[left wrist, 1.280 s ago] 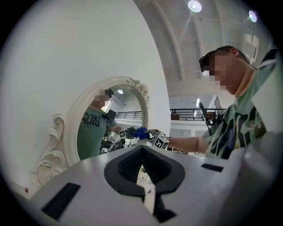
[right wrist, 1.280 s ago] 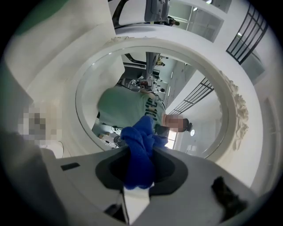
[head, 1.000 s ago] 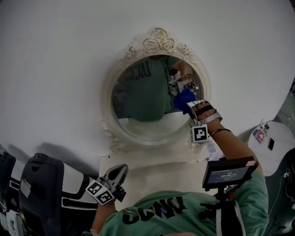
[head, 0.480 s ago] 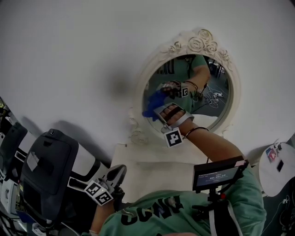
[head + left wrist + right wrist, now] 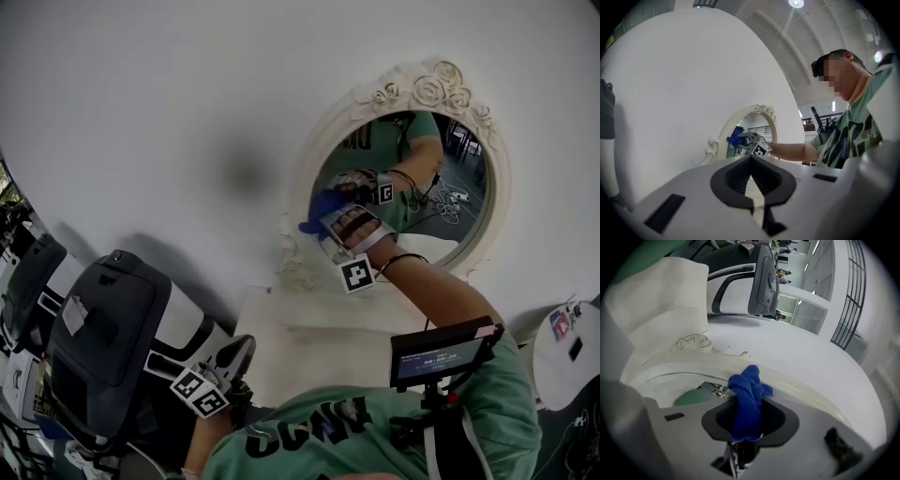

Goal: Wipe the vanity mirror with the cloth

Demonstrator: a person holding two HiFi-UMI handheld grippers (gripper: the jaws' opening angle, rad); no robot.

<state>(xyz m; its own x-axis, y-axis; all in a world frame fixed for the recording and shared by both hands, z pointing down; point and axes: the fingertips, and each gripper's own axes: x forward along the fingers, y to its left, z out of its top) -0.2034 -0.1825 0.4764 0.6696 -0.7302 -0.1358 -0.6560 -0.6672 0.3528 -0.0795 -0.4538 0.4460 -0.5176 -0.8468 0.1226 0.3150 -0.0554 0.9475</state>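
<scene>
The oval vanity mirror in a cream carved frame hangs on the white wall. My right gripper is shut on a bunched blue cloth, which presses against the glass at its left edge. In the right gripper view the blue cloth fills the jaws of the right gripper, just before the frame. My left gripper hangs low by the person's body, shut and empty. In the left gripper view the left gripper points at the mirror from a distance.
A white shelf sits below the mirror. A black-and-white machine stands at the left. A small screen is mounted on the person's chest. A round white table with small items is at the far right.
My right gripper has carried the cloth across the glass from the mirror's right edge to its left edge. The head view has turned left. The left gripper has stayed low.
</scene>
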